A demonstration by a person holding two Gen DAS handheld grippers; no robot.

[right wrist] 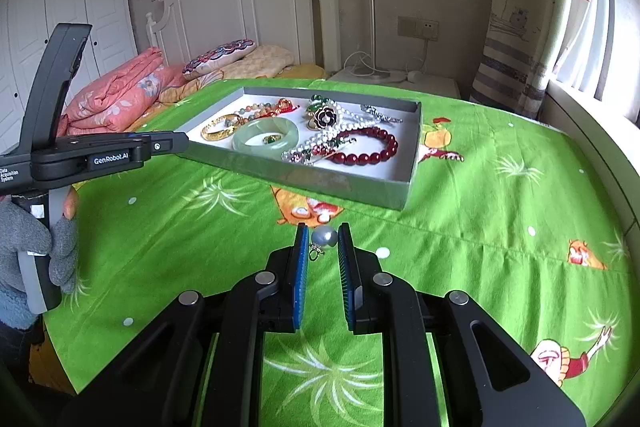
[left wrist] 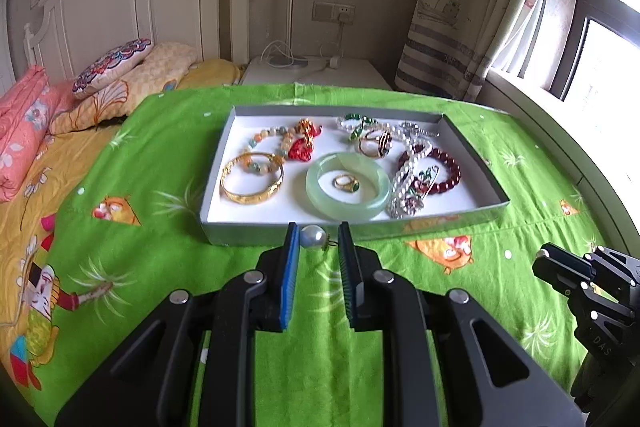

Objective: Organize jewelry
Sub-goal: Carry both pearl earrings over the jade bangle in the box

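Note:
A grey box lid [left wrist: 472, 163] [right wrist: 404, 187] with a white floor lies on the green cloth. It holds a jade bangle [left wrist: 348, 203] [right wrist: 244, 141], a gold bangle [left wrist: 252, 193], a dark red bead bracelet [left wrist: 448, 167] [right wrist: 372, 157], a pearl strand, rings and brooches. My left gripper [left wrist: 318, 237] stands just before the lid's near wall with a pearl earring [left wrist: 313, 235] between its fingers, touching the left pad; a gap shows on the right. My right gripper [right wrist: 323, 237] holds a second pearl earring [right wrist: 324, 237] between its pads, low over the cloth.
The green cartoon cloth [left wrist: 160, 163] covers the bed. Pillows [left wrist: 116, 67] and a pink quilt [left wrist: 20, 123] lie at the left. A nightstand [left wrist: 316, 71] with cables stands behind. A curtain and window are at the right. The left gripper's body [right wrist: 100, 157] crosses the right wrist view.

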